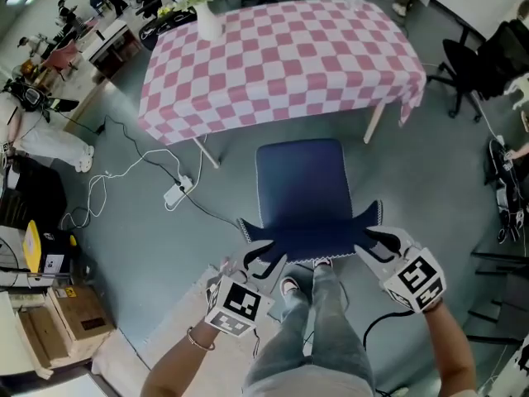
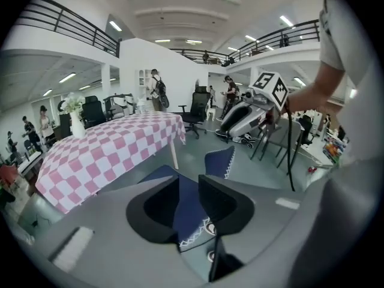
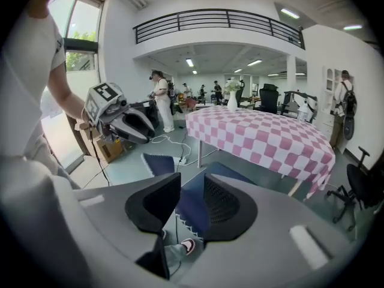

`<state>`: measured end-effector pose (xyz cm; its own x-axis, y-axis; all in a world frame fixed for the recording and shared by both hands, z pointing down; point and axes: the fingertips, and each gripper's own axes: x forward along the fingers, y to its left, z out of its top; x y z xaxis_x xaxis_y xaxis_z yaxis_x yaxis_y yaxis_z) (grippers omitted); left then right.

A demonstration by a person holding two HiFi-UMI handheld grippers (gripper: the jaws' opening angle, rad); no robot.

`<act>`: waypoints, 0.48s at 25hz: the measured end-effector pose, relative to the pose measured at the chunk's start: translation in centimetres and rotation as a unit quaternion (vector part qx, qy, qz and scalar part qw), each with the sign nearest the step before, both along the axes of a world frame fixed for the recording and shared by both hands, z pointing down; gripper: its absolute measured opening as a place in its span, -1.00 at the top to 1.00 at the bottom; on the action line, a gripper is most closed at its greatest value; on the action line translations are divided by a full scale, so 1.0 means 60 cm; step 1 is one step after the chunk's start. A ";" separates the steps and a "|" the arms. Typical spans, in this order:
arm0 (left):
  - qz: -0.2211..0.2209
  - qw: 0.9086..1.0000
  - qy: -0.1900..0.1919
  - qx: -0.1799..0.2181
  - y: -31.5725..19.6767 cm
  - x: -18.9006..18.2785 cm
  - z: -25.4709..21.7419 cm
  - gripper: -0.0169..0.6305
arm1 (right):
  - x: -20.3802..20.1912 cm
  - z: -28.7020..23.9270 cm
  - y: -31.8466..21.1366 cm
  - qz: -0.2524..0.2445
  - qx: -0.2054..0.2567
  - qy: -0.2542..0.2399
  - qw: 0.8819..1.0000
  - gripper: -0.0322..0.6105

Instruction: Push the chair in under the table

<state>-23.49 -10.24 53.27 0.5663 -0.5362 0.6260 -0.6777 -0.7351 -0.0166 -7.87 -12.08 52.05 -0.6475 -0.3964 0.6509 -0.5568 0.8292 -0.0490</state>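
Knees [image 1: 318, 325] in jeans lie nearest, just behind the chair [image 1: 302, 184], which stands pulled out, its seat facing the checked table [image 1: 289, 64] and not yet under it. My left gripper [image 1: 254, 263] and right gripper [image 1: 376, 242] each straddle an upper corner of the backrest [image 1: 310, 242], jaws apart, blue fabric between them, seemingly unclamped. Good practice: close evenly on both corners, then push straight and level, keeping the seat centred between the table legs [image 1: 374, 126].

Flower vase [image 1: 208, 21] on checked table [image 1: 281, 64]
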 end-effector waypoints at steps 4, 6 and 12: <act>0.066 0.997 -0.044 -0.009 0.031 0.017 0.024 0.61 | 0.000 0.018 0.032 -0.065 0.005 0.052 0.996 0.57; 0.094 0.993 -0.074 -0.005 0.040 0.021 0.036 0.60 | 0.001 0.031 0.041 -0.099 0.013 0.088 0.991 0.57; 0.143 0.978 -0.149 0.010 0.051 0.026 0.083 0.56 | 0.016 0.082 0.052 -0.170 0.011 0.180 0.969 0.57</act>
